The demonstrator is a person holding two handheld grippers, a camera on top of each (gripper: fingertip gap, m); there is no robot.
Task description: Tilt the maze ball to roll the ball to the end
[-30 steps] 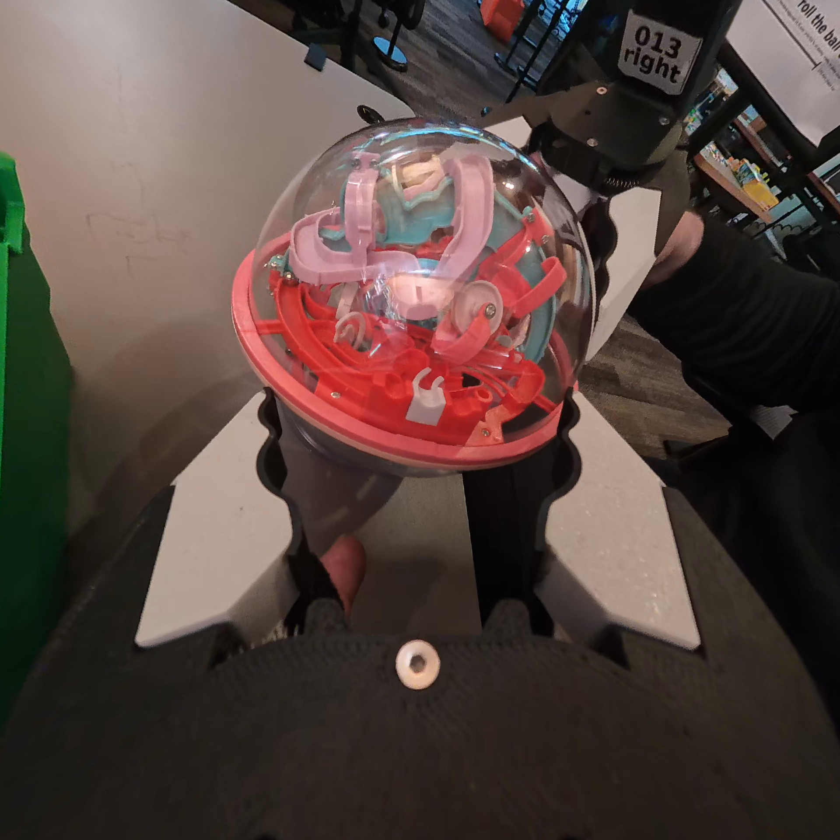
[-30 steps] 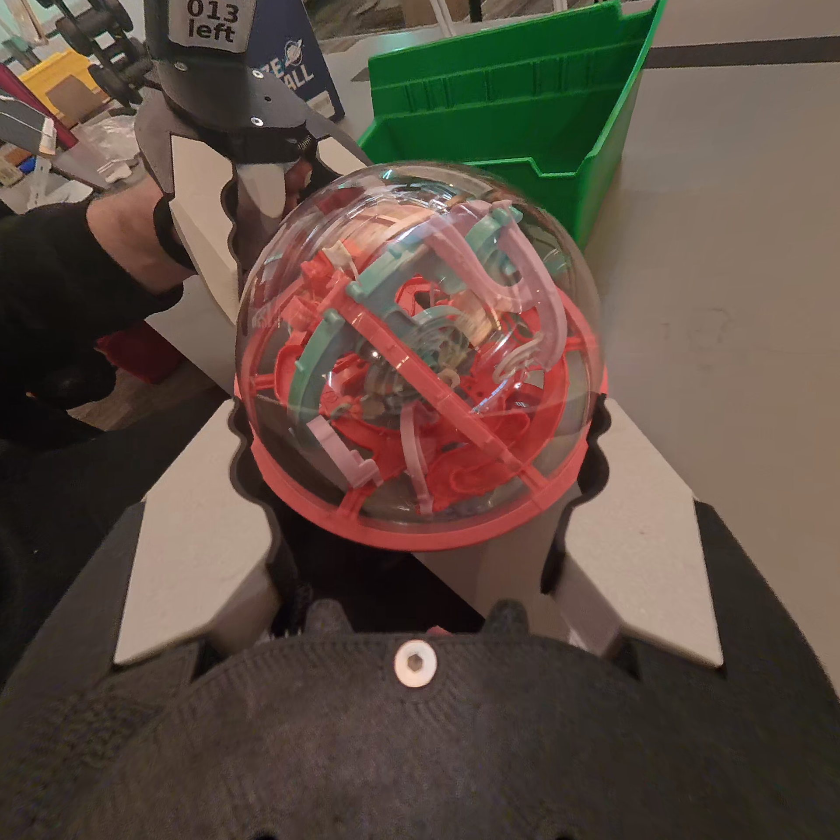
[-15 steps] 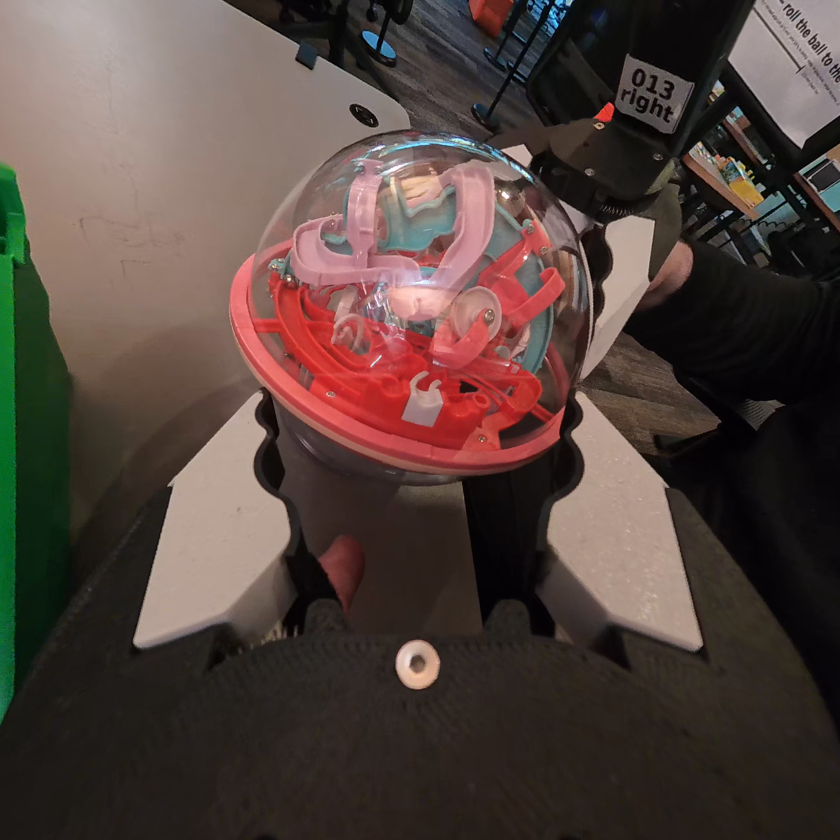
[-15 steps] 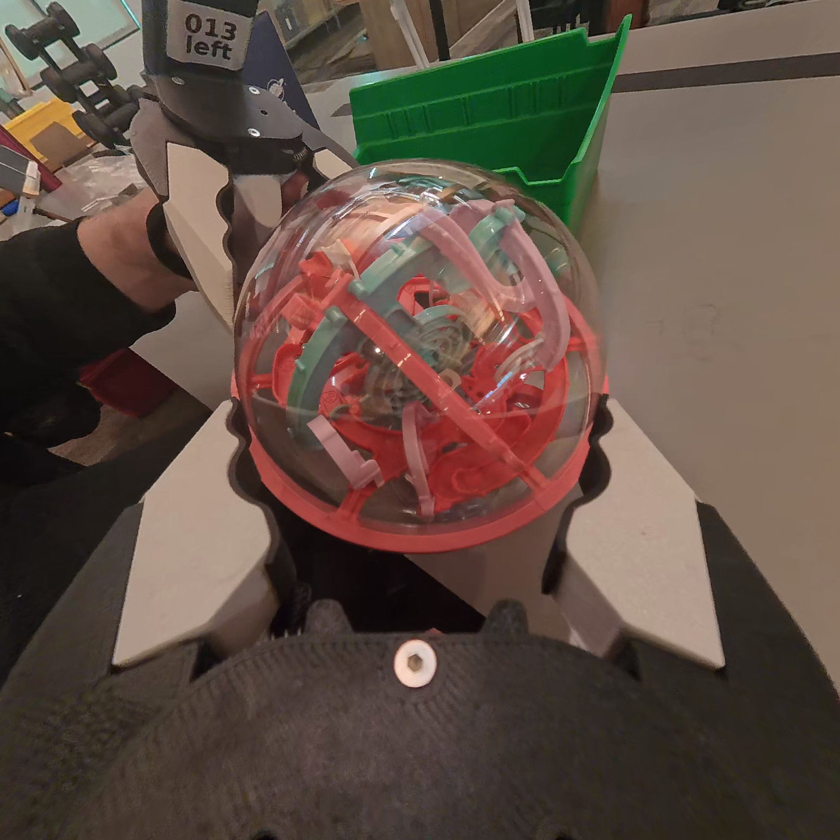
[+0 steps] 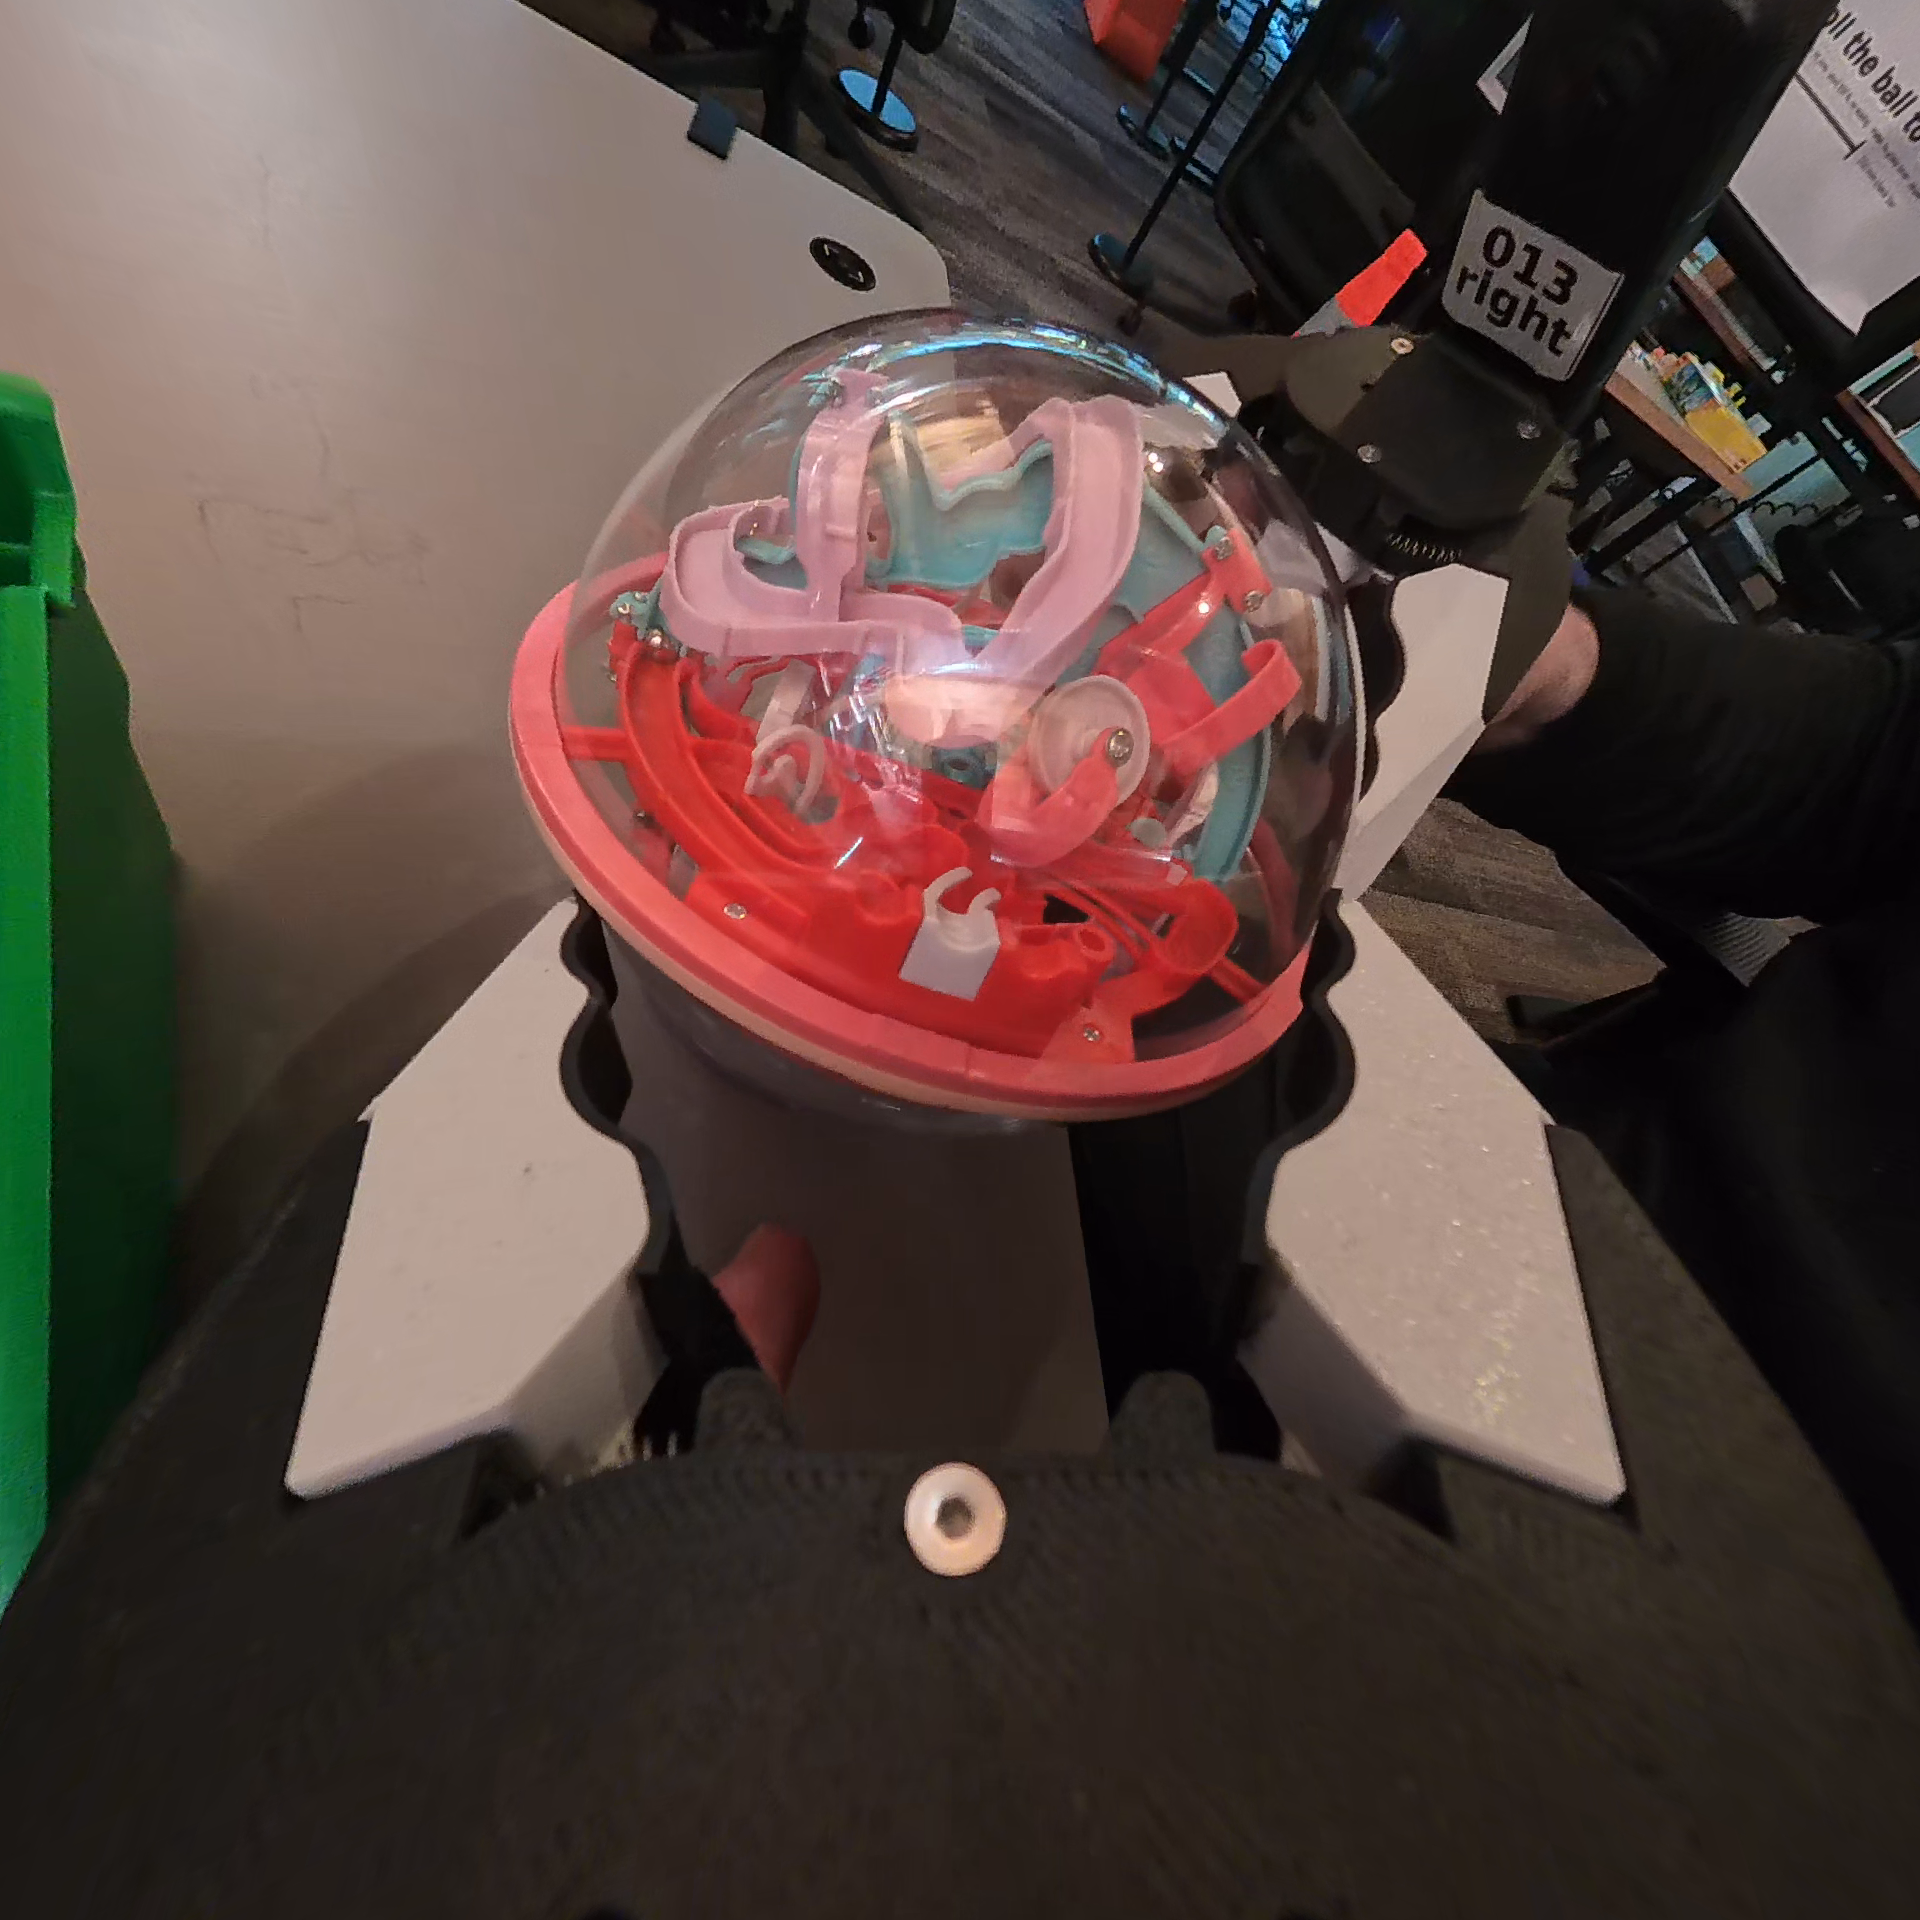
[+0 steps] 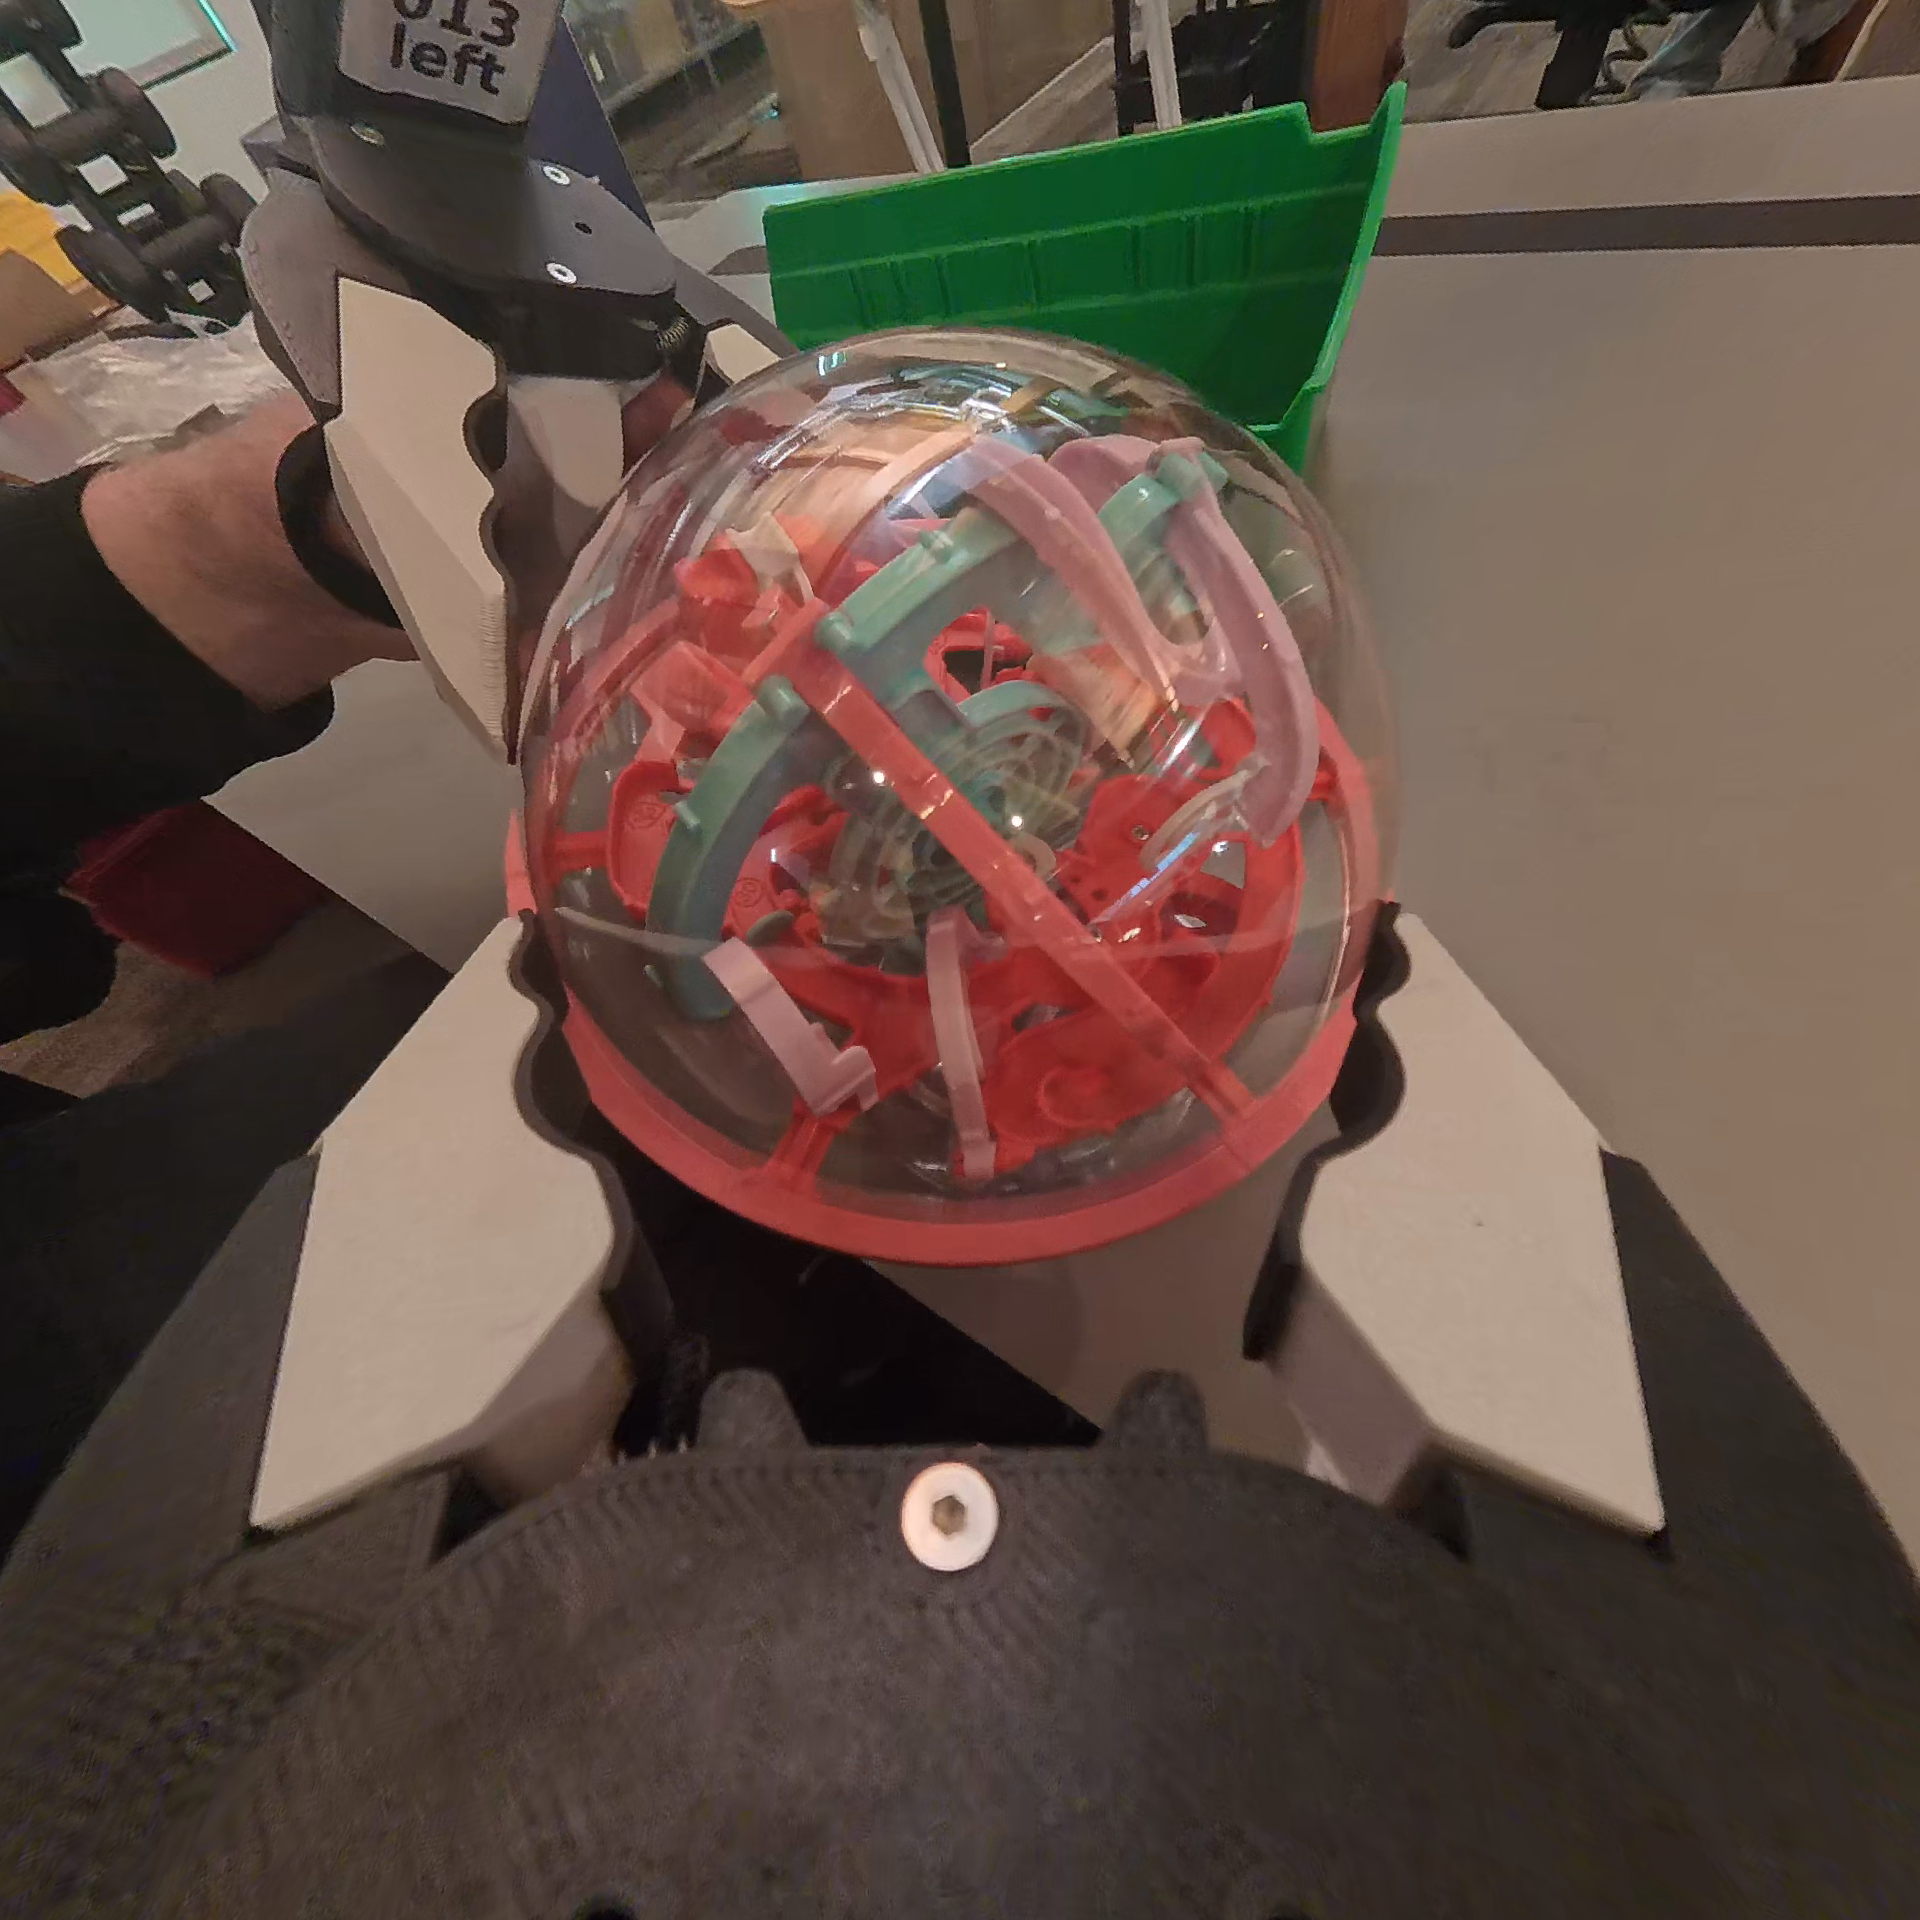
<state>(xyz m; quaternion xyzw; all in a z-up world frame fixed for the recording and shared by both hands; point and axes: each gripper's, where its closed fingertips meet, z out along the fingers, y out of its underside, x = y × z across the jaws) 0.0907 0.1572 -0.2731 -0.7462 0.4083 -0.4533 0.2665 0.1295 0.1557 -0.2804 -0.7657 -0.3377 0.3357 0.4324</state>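
Both grippers, left (image 5: 951, 1023) and right (image 6: 951, 1023), jaws clamped on maze ball (image 5: 935, 717); tilt slowly, grips matched, small ball unseen

Three printed items, wording not copied here.
1. White label (image 5: 1527, 291), black print, a number over a word, on the black body of the right gripper (image 5: 1340, 540), left wrist view.
2. Matching white label (image 6: 447, 42) on the left gripper (image 6: 561, 468) body, right wrist view, top cropped by the frame.
3. White sign (image 5: 1860, 114), black print, top right of the left wrist view, mostly cut off.
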